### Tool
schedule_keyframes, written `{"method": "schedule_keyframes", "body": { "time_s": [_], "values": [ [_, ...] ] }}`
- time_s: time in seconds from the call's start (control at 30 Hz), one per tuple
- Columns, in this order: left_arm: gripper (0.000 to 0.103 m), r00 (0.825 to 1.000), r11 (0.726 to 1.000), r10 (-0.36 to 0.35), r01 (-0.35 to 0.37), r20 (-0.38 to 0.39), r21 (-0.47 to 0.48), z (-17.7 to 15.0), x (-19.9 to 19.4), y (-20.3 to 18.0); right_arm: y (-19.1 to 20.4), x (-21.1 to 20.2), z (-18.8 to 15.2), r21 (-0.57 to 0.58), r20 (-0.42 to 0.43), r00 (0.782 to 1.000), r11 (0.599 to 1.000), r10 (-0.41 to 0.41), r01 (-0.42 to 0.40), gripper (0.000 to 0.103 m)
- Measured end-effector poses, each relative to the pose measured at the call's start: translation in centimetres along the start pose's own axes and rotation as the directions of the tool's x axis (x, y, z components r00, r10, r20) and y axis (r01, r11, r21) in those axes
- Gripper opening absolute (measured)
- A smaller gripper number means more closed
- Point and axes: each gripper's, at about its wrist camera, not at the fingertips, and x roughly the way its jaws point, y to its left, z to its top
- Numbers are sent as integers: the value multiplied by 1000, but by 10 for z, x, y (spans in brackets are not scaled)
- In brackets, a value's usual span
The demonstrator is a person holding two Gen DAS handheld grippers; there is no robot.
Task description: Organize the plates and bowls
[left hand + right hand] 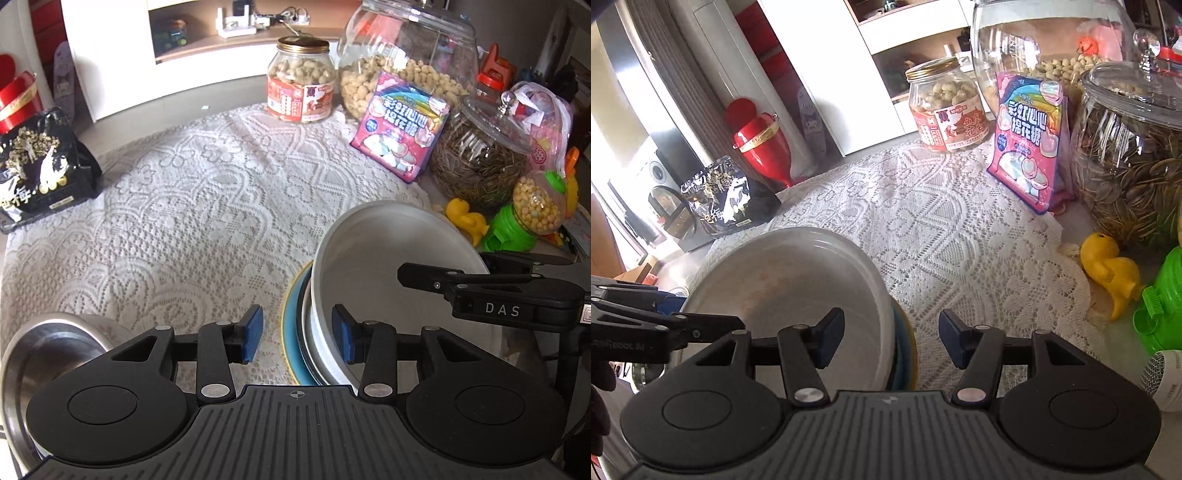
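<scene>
Ahead, bare lace cloth (207, 206) beyond bowl (388, 258) rim.

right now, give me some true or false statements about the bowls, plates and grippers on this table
1. The white bowl sits on a stack with a blue plate under it. True.
2. The left gripper is clamped shut on the white bowl. False: its jaws are open, with the stack's edge between the pads and untouched.
3. A steel bowl lies left of the stack in the left wrist view. True.
4. The right gripper holds the yellow duck. False: its jaws are open and empty, and the duck lies apart beside the lace cloth.
5. The peanut jar has no lid. False: a gold lid is on it.
</scene>
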Motion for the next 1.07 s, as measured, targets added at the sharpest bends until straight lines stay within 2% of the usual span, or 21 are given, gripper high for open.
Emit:
{"method": "schedule_keyframes", "body": {
  "time_s": [0.07, 0.13, 0.2, 0.23, 0.3, 0.33, 0.47, 0.57, 0.63, 0.73, 0.8, 0.87, 0.9, 0.97, 1.0, 1.07],
  "values": [
    [45, 1000, 999, -24, 24, 21, -29, 1, -4, 6, -3, 4, 1, 24, -26, 999, 999, 24, -23, 62],
    [44, 995, 992, -91, 94, 44, -78, 1, -6, 15, -5, 12, -1, 47, -65, 997, 998, 49, -46, 62],
    [43, 981, 972, -181, 189, 66, -138, -2, -4, 27, -7, 16, -3, 89, -62, 997, 995, 55, -50, 62],
    [41, 976, 964, -203, 213, 77, -159, -4, -3, 31, -9, 16, -3, 109, -53, 997, 992, 62, -56, 62],
    [36, 974, 958, -210, 224, 89, -181, -9, -1, 36, -11, 19, 0, 121, -65, 996, 991, 59, -51, 62],
    [28, 974, 958, -204, 219, 95, -185, -11, 0, 37, -10, 22, 2, 98, -84, 996, 995, 43, -35, 62],
    [23, 962, 939, -254, 270, 99, -213, -16, 0, 44, -1, 21, 0, 17, -75, 997, 1000, 1, 0, 62],
    [22, 967, 936, -247, 255, 64, -242, -18, 3, 45, 11, 18, -3, -62, -60, 997, 998, -37, 34, 62],
    [21, 971, 937, -235, 238, 44, -255, -18, 6, 47, 21, 12, -4, -127, -25, 997, 989, -75, 71, 66],
    [21, 984, 964, -176, 174, 11, -202, -17, 9, 42, 34, -3, -7, -205, 77, 991, 971, -107, 121, 69],
    [21, 989, 975, -149, 144, -13, -171, -16, 10, 38, 36, -13, -8, -204, 153, 981, 968, -116, 147, 73],
    [21, 990, 979, -136, 128, -41, -160, -14, 11, 37, 31, -16, -6, -152, 181, 976, 977, -122, 151, 73],
    [21, 989, 979, -137, 128, -51, -161, -12, 12, 37, 27, -14, -3, -131, 157, 981, 982, -111, 133, 74],
    [21, 988, 982, -135, 123, -78, -141, -8, 13, 36, 20, -3, 4, -108, 15, 1000, 994, -20, 22, 74],
    [21, 988, 985, -128, 116, -82, -129, -6, 12, 35, 18, 1, 5, -90, -30, 999, 996, 16, -19, 73],
    [21, 989, 988, -126, 118, -74, -103, -5, 7, 32, 16, 7, 1, -71, -51, 999, 997, 19, -23, 73]
  ]
}}
